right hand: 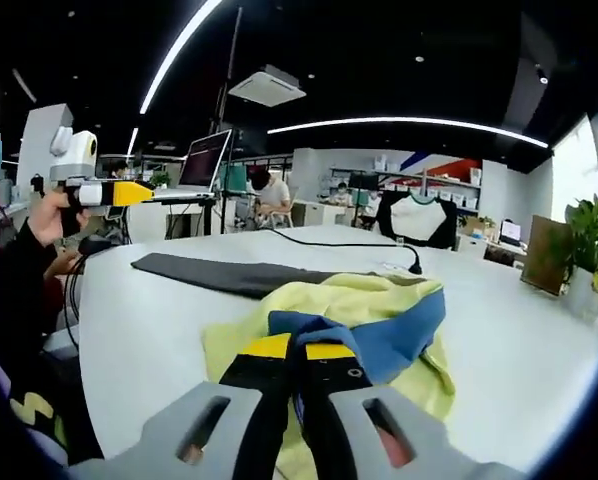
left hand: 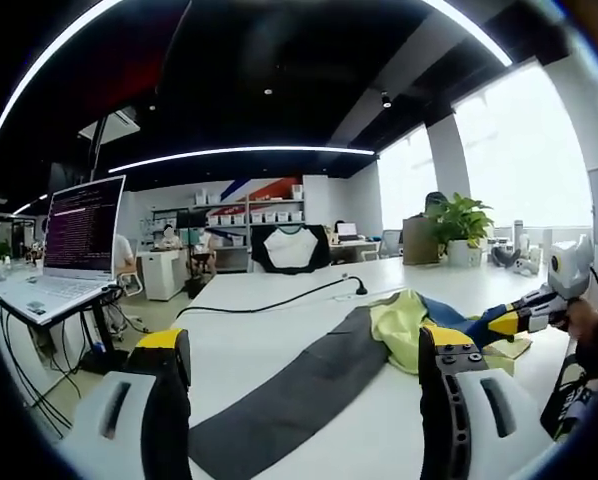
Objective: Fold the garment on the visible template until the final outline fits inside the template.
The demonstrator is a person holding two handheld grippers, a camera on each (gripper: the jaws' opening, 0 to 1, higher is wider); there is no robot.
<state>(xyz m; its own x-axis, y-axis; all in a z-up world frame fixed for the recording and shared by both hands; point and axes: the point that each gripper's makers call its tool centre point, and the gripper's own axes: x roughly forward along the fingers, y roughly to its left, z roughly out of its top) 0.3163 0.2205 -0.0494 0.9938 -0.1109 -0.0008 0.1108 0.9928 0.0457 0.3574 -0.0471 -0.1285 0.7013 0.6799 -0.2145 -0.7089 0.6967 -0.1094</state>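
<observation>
A yellow and blue garment (left hand: 404,325) lies crumpled on the white table (left hand: 279,330), overlapping one end of a long dark grey template (left hand: 299,390). My left gripper (left hand: 301,345) hovers above the table short of the template, jaws wide apart and empty. In the right gripper view a hand holds the left gripper (right hand: 129,192) up in the air at the left. My right gripper (right hand: 299,352) rests low on the garment (right hand: 379,330), jaws together on its blue and yellow fabric. It also comes into the left gripper view as the right gripper (left hand: 494,325), pinching the blue edge. Behind the garment stretches the template (right hand: 229,275).
A black cable (left hand: 269,303) runs across the table to a small stand. A laptop (left hand: 74,245) sits on a raised stand to the left of the table. A potted plant (left hand: 461,225) and boxes stand at the far right. Several people sit at desks behind.
</observation>
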